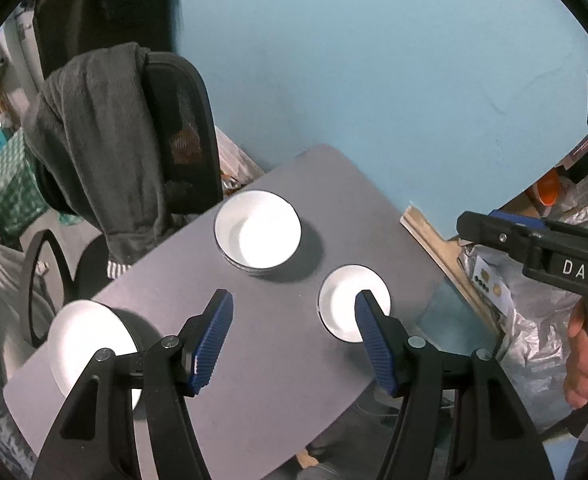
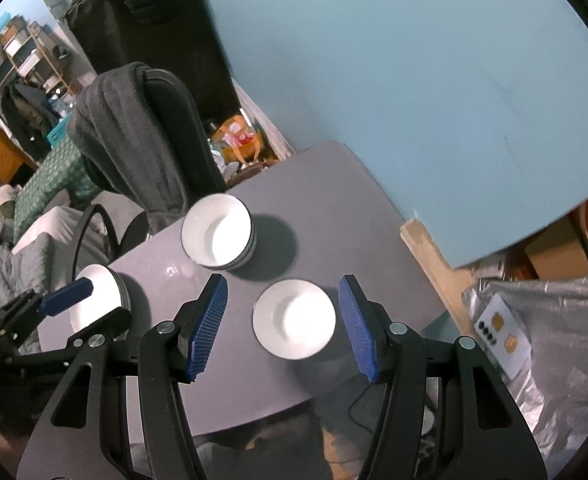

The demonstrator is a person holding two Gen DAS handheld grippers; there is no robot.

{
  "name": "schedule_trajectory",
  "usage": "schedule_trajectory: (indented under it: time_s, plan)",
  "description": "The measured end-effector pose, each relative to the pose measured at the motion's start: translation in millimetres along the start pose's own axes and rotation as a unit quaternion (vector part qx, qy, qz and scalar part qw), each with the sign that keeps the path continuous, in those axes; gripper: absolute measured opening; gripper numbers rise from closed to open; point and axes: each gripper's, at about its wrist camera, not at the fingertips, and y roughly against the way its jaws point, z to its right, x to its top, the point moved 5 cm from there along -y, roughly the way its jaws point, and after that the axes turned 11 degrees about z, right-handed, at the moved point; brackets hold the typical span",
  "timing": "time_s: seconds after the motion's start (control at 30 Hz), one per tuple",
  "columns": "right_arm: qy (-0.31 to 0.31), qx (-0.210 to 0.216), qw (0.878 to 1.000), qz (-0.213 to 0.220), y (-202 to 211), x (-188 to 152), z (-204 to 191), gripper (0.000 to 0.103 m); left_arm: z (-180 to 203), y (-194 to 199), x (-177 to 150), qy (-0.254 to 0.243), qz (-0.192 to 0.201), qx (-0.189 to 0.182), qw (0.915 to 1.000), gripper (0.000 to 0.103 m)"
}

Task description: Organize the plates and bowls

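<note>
both tongs, left (image 1: 294,336) and right (image 2: 283,326), hang released and empty above the worktop (image 1: 253,380). the right frames the lone small bowl (image 2: 294,320), likely to nest it in the bowl stack (image 2: 217,236).

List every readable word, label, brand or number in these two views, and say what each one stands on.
"DAS": white letters on the black body of the right gripper, cut off at the edge of the left wrist view.
White card on the silver bag: dark dots and gold marks only; any print is too small to read.
Nothing else is legible.
</note>
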Motion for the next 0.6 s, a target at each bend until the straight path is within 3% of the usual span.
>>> schedule_trajectory:
  time_s: [0.6]
  plan:
    - [-0.027,-0.013,0.999,-0.02,-4,-39,27,0.056,24,-19,-15,-0.012,-0.026,-0.023,0.9993,0.065]
